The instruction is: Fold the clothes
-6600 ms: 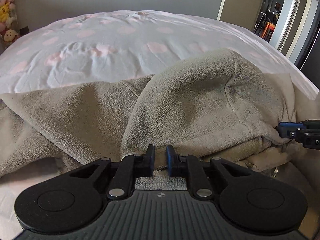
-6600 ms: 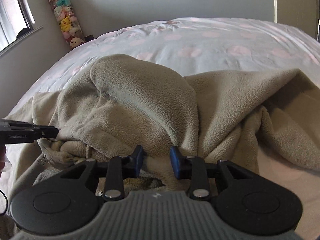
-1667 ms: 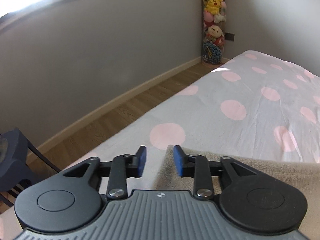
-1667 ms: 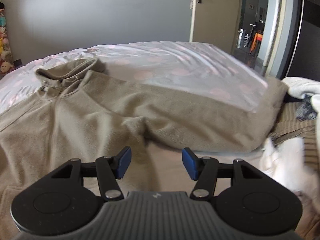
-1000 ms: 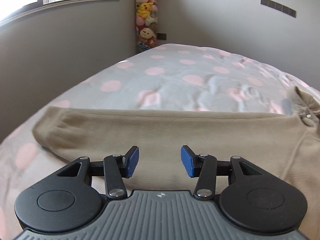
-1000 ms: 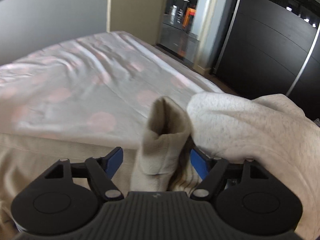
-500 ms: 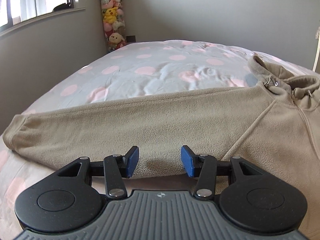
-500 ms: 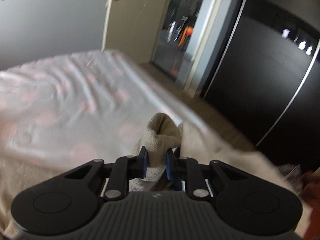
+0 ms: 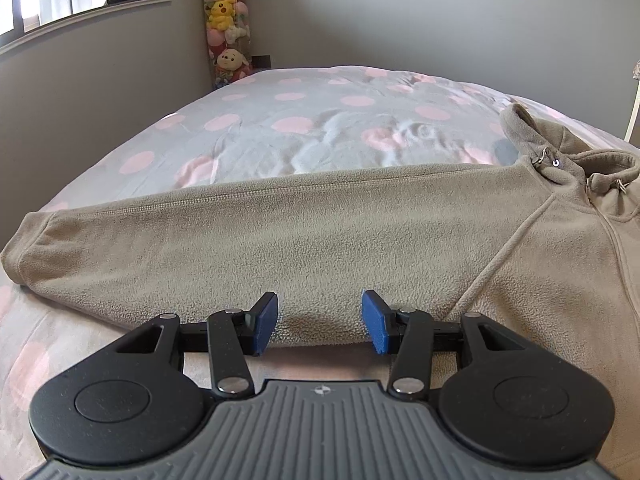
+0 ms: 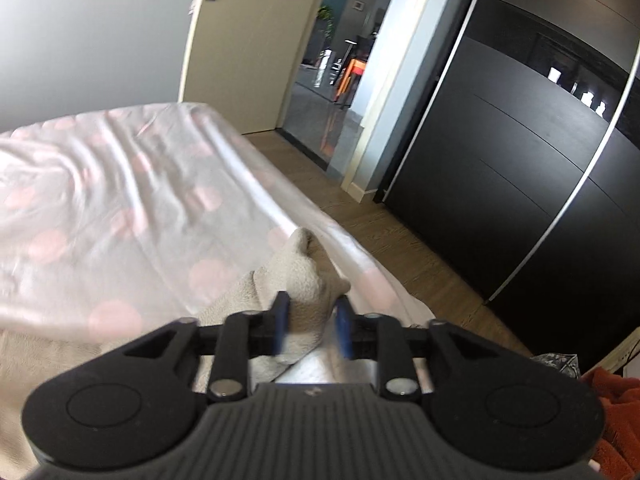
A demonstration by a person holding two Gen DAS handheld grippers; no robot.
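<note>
A beige fleece zip jacket (image 9: 400, 240) lies spread on the bed. Its one sleeve (image 9: 160, 248) stretches out to the left and the collar (image 9: 568, 160) is at the right. My left gripper (image 9: 319, 322) is open at the sleeve's near edge, with nothing pinched. In the right wrist view the other sleeve's cuff (image 10: 306, 280) stands bunched up between the pads of my right gripper (image 10: 310, 326). Its jaws are opening; the fleece still leans on the left pad and a thin gap shows at the right pad.
The bed has a grey cover with pink dots (image 9: 320, 128). A tube of plush toys (image 9: 226, 20) stands in the far corner. Right of the bed are wood floor (image 10: 420, 248), a black wardrobe (image 10: 520, 140), an open doorway (image 10: 332, 60) and an orange cloth (image 10: 616, 420).
The right gripper closed on the cuff, lifted it, and its pads have now spread again. The left gripper swung right along the sleeve and has held still for the last half second.
</note>
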